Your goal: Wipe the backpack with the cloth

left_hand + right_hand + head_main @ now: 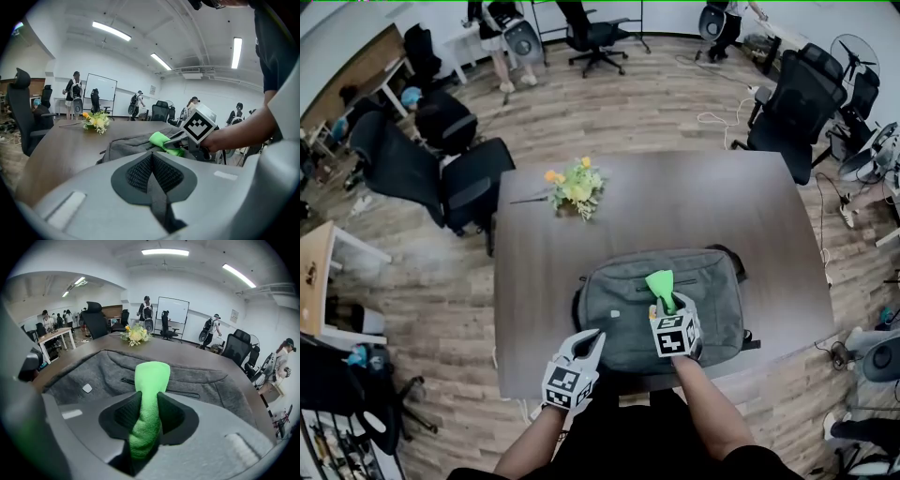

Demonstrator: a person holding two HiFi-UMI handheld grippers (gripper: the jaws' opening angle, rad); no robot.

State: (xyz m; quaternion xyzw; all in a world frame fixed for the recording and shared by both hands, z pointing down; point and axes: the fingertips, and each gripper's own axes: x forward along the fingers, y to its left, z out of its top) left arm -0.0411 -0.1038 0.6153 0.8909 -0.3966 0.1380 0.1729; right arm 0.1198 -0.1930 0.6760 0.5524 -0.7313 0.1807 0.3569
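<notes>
A grey backpack (623,305) lies flat on the dark wooden table (694,202), near its front edge. My right gripper (668,307) is over the middle of the backpack, shut on a bright green cloth (660,284) that sticks out forward past the jaws. In the right gripper view the cloth (151,380) hangs just over the backpack's fabric (206,380); I cannot tell whether it touches. My left gripper (589,343) hovers at the backpack's front left corner, shut with nothing between its pads (140,171). From the left gripper view I see the backpack (129,144), the cloth (160,139) and the right gripper (180,140).
A small bunch of yellow and white flowers (576,190) lies on the table behind the backpack. Black office chairs stand at the table's left (473,183) and far right (795,103). People stand at the far wall by a whiteboard (172,310).
</notes>
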